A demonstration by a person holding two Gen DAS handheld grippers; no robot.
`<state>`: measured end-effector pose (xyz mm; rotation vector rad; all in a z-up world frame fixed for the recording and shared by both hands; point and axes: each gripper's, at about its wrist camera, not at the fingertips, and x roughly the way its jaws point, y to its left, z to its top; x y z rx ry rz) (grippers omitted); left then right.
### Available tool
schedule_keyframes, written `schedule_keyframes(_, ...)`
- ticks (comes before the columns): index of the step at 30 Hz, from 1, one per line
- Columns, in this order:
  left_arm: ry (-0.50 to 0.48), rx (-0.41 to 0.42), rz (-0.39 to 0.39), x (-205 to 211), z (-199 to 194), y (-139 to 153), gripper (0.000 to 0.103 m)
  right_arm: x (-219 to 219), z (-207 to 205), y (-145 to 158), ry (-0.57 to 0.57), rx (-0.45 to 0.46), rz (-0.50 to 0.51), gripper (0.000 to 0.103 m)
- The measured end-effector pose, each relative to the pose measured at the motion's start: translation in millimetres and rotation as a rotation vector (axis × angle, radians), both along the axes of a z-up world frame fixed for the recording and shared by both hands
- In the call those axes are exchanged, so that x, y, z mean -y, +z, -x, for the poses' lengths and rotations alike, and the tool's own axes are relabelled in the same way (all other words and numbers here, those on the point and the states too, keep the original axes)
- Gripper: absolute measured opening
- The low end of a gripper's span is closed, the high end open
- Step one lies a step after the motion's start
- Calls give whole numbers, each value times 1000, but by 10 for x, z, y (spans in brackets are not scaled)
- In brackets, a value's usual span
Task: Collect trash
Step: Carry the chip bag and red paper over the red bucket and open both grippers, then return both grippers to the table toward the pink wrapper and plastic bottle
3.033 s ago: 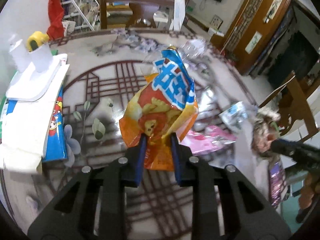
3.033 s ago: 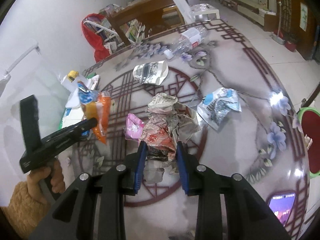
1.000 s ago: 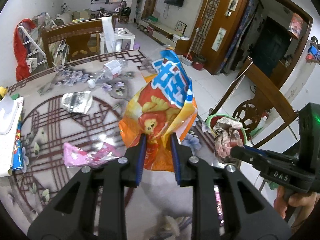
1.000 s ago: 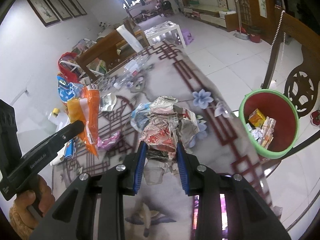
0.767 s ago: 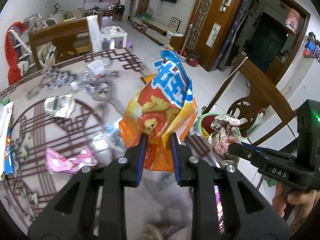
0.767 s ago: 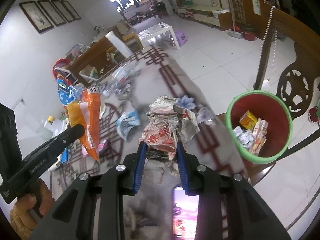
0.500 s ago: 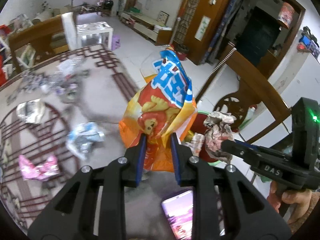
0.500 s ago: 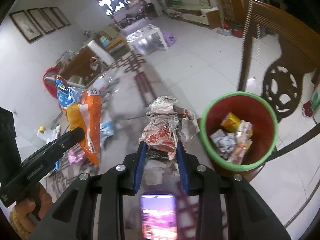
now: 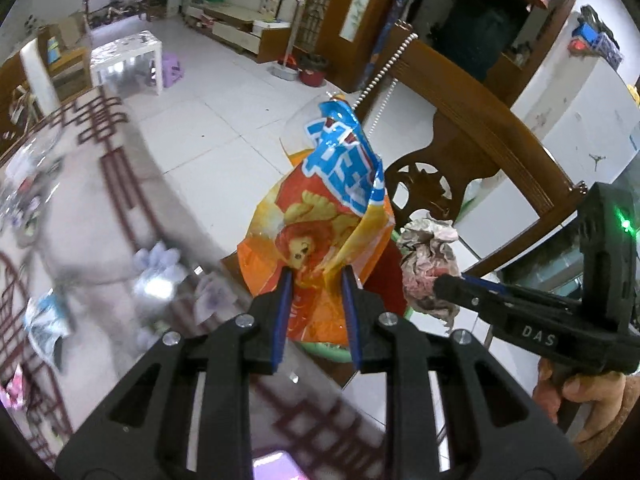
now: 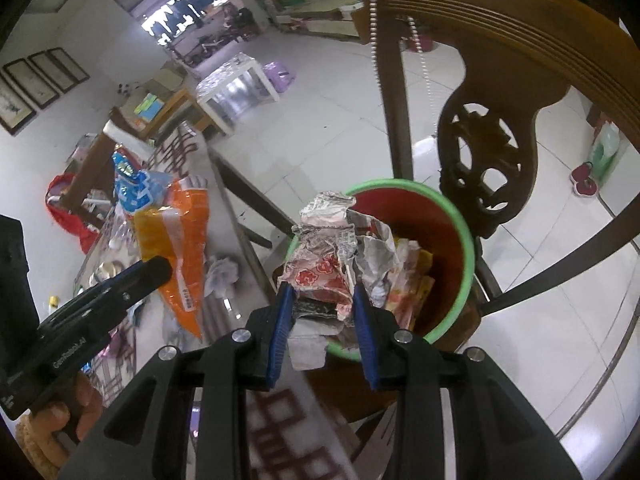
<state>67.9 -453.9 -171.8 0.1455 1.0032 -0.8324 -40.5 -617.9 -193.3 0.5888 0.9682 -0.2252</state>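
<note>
My left gripper (image 9: 317, 280) is shut on an orange and blue snack bag (image 9: 320, 208), which hangs over the table's edge just left of the bin. The red bin with a green rim (image 10: 466, 248) stands on the floor below and holds several wrappers. My right gripper (image 10: 322, 300) hovers over the bin's near rim with a crumpled printed paper wad (image 10: 340, 248) between its pads, and its jaws are opening. The left wrist view shows the right gripper (image 9: 440, 286) with the paper wad (image 9: 426, 256) to the right of the bag. In the right wrist view the left gripper (image 10: 160, 268) carries the snack bag (image 10: 180, 240).
A carved wooden chair (image 10: 480, 152) stands right behind the bin. The patterned table (image 9: 100, 240) stretches to the left with a silver wrapper (image 9: 44, 320) on it. A lit phone (image 9: 276, 466) lies at its near edge. A hand (image 9: 580, 392) grips the right tool.
Both grippers have swung with their loads from over the table toward its edge, and the bin is now right beneath them. The right jaws stand slightly wider.
</note>
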Motion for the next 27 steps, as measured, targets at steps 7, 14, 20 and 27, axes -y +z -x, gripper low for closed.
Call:
schedule_keyframes(7, 16, 41, 15, 234, -141, 37, 57, 268, -53, -35, -49, 21, -10, 53)
schedule_keyframes(14, 92, 72, -14, -395, -285, -15, 72, 190, -123, -119, -32, 2, -51, 53)
schedule_keyframes(20, 176, 130, -176, -1526, -374, -128, 74, -175, -303, -124, 51, -5, -67, 53)
schedule_keyframes(27, 245, 131, -365, -2880, -489, -306, 78, -868, -557, -68, 147, -3, -76, 53)
